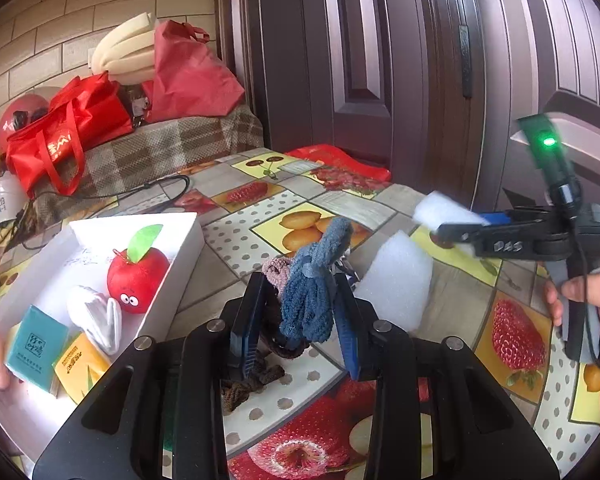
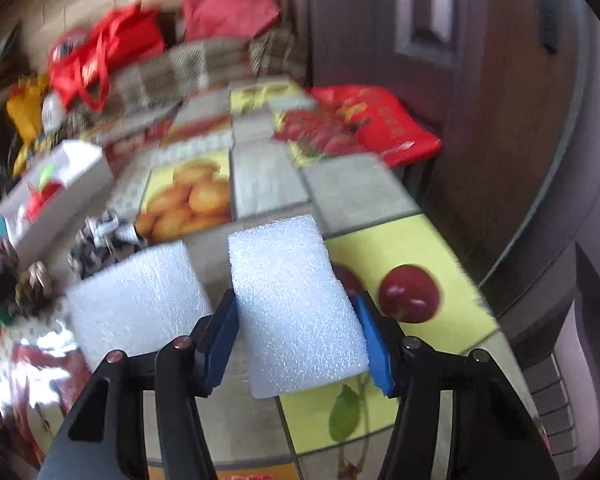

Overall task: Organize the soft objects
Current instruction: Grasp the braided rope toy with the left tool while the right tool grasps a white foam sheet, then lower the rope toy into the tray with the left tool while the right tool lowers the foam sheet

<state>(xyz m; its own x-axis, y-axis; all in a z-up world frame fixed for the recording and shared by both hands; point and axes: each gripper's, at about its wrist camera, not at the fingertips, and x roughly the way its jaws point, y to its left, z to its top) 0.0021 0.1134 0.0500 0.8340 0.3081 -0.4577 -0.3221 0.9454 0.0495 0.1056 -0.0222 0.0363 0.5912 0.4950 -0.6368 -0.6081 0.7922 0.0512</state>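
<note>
Between your left tongs (image 1: 300, 316) hangs a blue knitted cloth (image 1: 312, 280), clenched near its lower end and bunched together with a pinkish-brown knitted piece (image 1: 277, 269); whether the pads catch that second piece too, you cannot tell from here. Your right tongs (image 2: 296, 336) are grasping a white foam block (image 2: 296, 312), pads against its two sides, and in the left wrist view that block rides clear above the table (image 1: 260, 208). A second foam block (image 1: 396, 280) lies on the table just beside the blue cloth.

You look to be mid-carry: both pickups made, neither thing yet put away. The white box (image 1: 188, 240) sits to the left of the left tongs, already holding a red plush apple (image 1: 138, 276), a white folded piece (image 1: 96, 316), a teal packet (image 1: 36, 346) and a yellow packet (image 1: 80, 364).

The next move probably calls for swinging the left load over the near wall of the box and letting go only above a bare patch, since the floor of it is crowded. Bring the foam across afterwards, so your two hands do not meet over the box. Mind the dark brown cord (image 1: 252, 380) under the left tongs; it could trail along.
</note>
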